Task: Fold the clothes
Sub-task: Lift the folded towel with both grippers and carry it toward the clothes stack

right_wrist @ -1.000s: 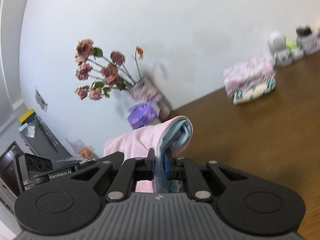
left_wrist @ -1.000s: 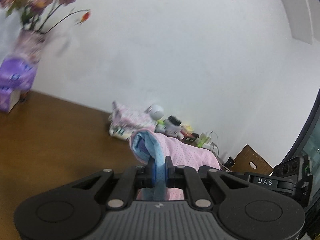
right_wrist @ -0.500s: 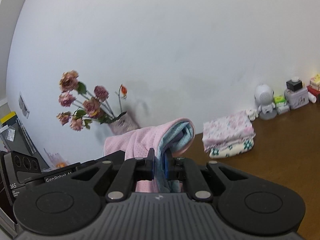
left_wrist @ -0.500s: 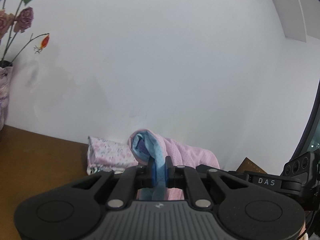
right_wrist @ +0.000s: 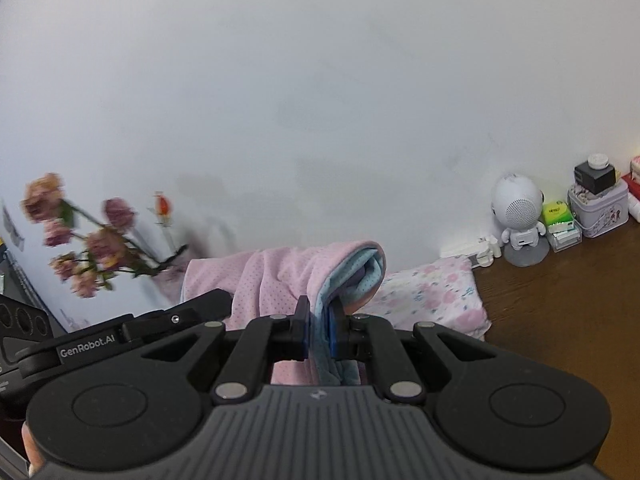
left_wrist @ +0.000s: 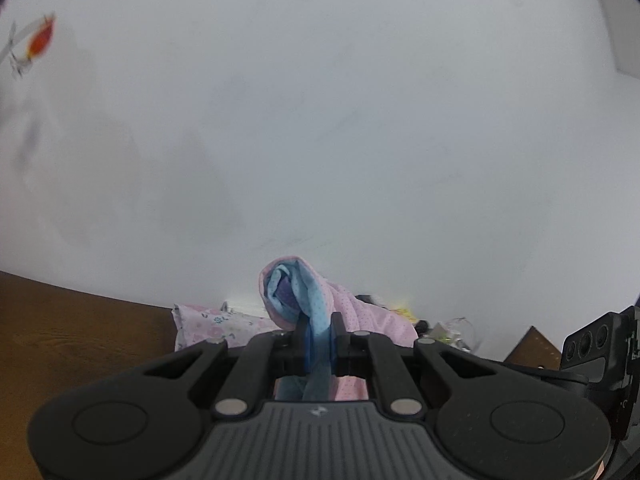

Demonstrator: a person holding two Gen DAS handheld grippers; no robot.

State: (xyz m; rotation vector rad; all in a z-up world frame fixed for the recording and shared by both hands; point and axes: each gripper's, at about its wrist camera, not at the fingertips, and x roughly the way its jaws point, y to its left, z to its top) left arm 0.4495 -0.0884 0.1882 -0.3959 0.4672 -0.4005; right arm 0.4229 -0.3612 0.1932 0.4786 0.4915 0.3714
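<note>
Left gripper (left_wrist: 319, 342): jaws closed on a bunched edge of the pink garment (left_wrist: 360, 316), whose light-blue inner face shows in the fold between the pads. The cloth rises above the fingertips, curls over and drapes off to the right, held clear of the brown wooden table (left_wrist: 80, 336).

Right gripper (right_wrist: 319, 334): jaws likewise clamped on the pink garment (right_wrist: 280, 276), blue lining pinched between the blue pads. Here the cloth arches above the fingers and hangs away to the left, toward the other gripper's body.

On the table by the white wall, beyond both grippers, lies a folded floral cloth (right_wrist: 432, 292). Far right stand a white robot figurine (right_wrist: 518, 216) and a tin (right_wrist: 600, 210). Far left, blurred, are dried roses (right_wrist: 88, 240).
</note>
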